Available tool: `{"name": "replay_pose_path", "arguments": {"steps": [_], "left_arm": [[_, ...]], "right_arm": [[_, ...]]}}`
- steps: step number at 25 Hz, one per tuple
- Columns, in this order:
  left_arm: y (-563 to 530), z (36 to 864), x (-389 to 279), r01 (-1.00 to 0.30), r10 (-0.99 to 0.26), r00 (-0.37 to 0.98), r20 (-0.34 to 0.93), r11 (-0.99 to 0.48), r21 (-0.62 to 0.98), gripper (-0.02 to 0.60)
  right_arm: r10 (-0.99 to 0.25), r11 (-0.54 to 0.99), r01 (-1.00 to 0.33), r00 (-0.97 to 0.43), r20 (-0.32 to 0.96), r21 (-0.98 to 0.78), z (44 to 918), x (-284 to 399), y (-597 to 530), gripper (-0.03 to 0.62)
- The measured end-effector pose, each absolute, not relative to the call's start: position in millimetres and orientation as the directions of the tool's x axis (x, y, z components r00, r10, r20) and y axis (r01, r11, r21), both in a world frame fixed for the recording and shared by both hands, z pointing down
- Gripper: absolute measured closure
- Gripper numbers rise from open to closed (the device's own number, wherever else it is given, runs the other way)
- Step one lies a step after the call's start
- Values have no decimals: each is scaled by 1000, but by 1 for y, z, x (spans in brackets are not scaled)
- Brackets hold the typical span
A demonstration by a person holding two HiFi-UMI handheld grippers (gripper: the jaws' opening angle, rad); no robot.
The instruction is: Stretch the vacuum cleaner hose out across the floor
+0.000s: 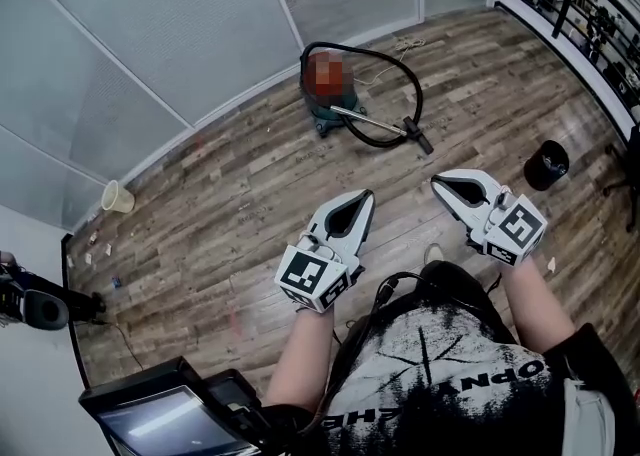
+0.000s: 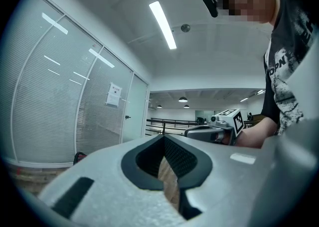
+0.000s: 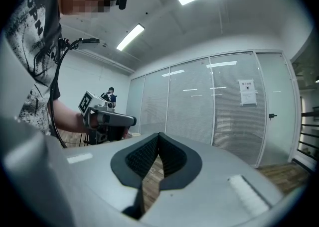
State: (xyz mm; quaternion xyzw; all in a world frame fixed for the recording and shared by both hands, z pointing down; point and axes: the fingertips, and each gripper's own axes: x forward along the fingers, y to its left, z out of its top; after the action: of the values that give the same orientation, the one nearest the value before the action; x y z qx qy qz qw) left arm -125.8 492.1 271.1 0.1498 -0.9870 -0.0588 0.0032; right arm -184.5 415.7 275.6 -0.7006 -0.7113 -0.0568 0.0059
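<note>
Head view: the vacuum cleaner (image 1: pixel 328 102) sits on the wood floor (image 1: pixel 230 194) in the upper middle of the frame, close to the glass wall (image 1: pixel 150 34). Its black hose (image 1: pixel 419 96) curls in a big loop on the right side of it. A shiny tube (image 1: pixel 378 121) runs from near the body to the floor head (image 1: pixel 423 140). So nothing is stretched out yet.

My left gripper (image 1: pixel 364 200) and right gripper (image 1: pixel 441 184) are in the lower middle, well apart from the vac. Both gripper views show the jaws pressed together w/ nothing btwn them. I need to open one before I grab.

I think the hose is light and bendy, prob ribbed, so it won't slip much. It may spring back into a curl, tho. The body looks heavy and may roll if I tug hard. Best spot to grab, imo, is the stiff end where hose meets tube. That looks to be low on the loop, close by the body. Pull slow, away from the body.
</note>
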Motion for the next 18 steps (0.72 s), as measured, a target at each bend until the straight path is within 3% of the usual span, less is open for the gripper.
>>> {"name": "replay_pose_path", "arguments": {"steps": [7,18], "left_arm": [[500,274,-144,-281,-281,-960,-15,951,128,583],[565,279,-273,-216,-221,-975,30,968,127,583]], "right_arm": [[996,1,998,-7,86,69,277,-202,424,588],[996,-57,998,54,74,36,283,-339,493,588]]}}
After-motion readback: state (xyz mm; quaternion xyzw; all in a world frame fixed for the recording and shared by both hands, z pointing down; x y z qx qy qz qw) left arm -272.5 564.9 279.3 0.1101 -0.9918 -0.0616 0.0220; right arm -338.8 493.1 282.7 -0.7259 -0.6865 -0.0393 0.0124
